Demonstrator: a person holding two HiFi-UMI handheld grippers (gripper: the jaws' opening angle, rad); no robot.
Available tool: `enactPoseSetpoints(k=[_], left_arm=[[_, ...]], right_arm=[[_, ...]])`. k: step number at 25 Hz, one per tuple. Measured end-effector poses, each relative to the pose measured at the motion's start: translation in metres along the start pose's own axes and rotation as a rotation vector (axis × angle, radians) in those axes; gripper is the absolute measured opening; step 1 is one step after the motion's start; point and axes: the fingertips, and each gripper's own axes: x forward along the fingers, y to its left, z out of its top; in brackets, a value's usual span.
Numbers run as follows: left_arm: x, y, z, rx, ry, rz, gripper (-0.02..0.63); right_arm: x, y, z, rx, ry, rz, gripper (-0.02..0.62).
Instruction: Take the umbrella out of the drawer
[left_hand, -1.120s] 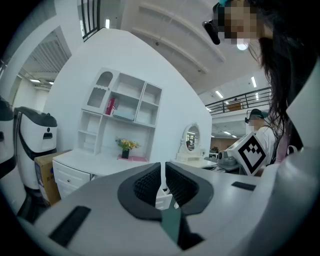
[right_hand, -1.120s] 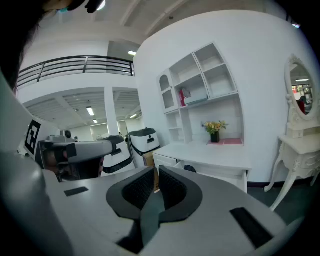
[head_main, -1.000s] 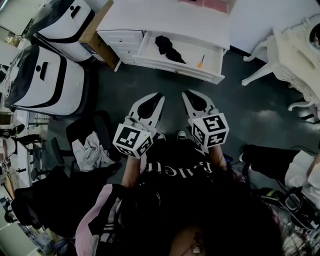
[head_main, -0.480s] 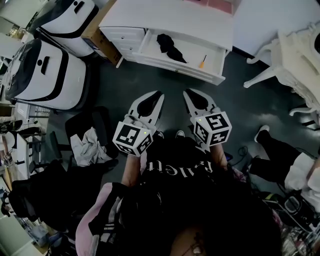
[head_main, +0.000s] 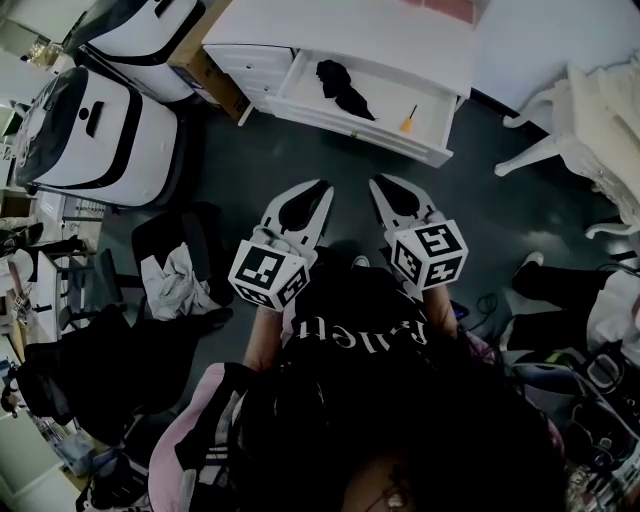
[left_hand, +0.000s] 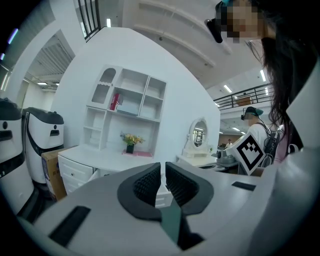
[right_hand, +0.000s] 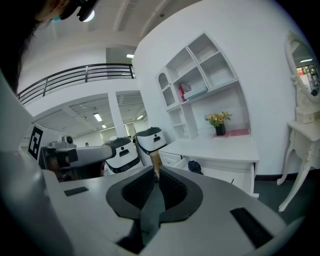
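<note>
A folded black umbrella (head_main: 340, 88) lies in the open drawer (head_main: 432, 112) of the white dresser (head_main: 340, 30) at the top of the head view. An orange-handled tool (head_main: 407, 121) lies to its right in the same drawer. My left gripper (head_main: 322, 187) and right gripper (head_main: 378, 183) hover side by side over the dark floor, well short of the drawer. Both are shut and hold nothing. The left gripper (left_hand: 163, 167) faces the dresser. In the right gripper view, the right gripper (right_hand: 156, 172) points at the drawer, where the umbrella (right_hand: 194, 166) shows as a dark lump.
Two big white-and-black machines (head_main: 90, 130) and a cardboard box (head_main: 205, 80) stand left of the dresser. An ornate white table (head_main: 590, 120) stands at the right. A black chair with a pale cloth (head_main: 175, 285) is at my left. A person's legs (head_main: 560, 285) are at the right.
Both grippers have edged toward the dresser, still shut and empty. The person's legs at the right have shifted.
</note>
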Motion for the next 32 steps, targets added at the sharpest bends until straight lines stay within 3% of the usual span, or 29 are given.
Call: enactPoseSetpoints(k=[8, 15, 32], left_arm=[[0.013, 0.006, -0.003, -0.005, 0.017, 0.004, 0.040], [0.034, 0.040, -0.007, -0.023, 0.030, -0.010, 0.040], [0.099, 0.228, 0.020, -0.060, 0.019, -0.068, 0.040]], right_arm=[[0.010, -0.013, -0.003, 0.030, 0.013, 0.008, 0.061], [0.045, -0.027, 0.001, 0.031, 0.034, -0.010, 0.061], [0.230, -0.051, 0.048, 0.020, 0.113, -0.088, 0.061]])
